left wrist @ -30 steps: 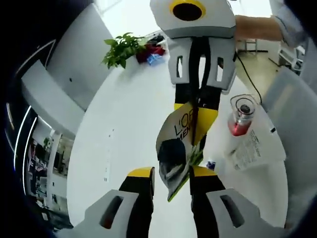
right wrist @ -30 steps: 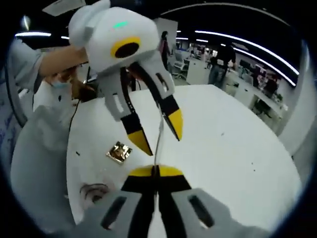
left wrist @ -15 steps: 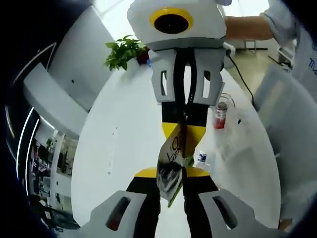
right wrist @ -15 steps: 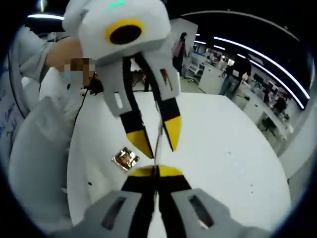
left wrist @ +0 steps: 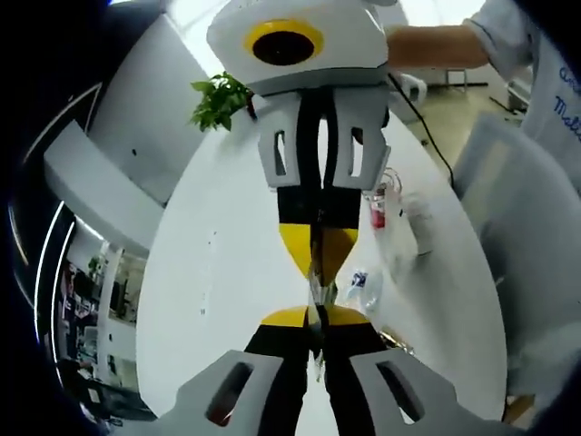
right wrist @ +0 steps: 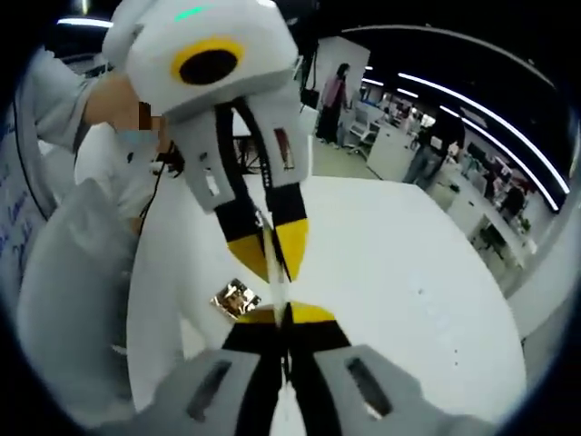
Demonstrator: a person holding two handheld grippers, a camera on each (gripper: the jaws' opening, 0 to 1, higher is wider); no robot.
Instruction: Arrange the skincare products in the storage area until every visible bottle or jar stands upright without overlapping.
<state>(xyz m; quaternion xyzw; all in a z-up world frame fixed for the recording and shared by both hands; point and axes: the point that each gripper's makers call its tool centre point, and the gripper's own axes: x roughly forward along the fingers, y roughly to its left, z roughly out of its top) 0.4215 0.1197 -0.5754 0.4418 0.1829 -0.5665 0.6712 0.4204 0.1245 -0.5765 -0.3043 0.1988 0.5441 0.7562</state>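
Table (left wrist: 227, 272) surface, white and round-edged, lies broad and bare on the side away from the clear jar (left wrist: 381, 204), whose red contents sit low inside, near the rim by a white chair (left wrist: 517, 236). A thin sachet (left wrist: 317, 282), seen edge-on above the table, is pinched from both ends: the left gripper (left wrist: 309, 318) has its jaws closed on one end, the right gripper (right wrist: 283, 316) clamps the other. A gold packet (right wrist: 234, 298) lies on the table just beside them. A plant (left wrist: 218, 95) stands at the far rim.
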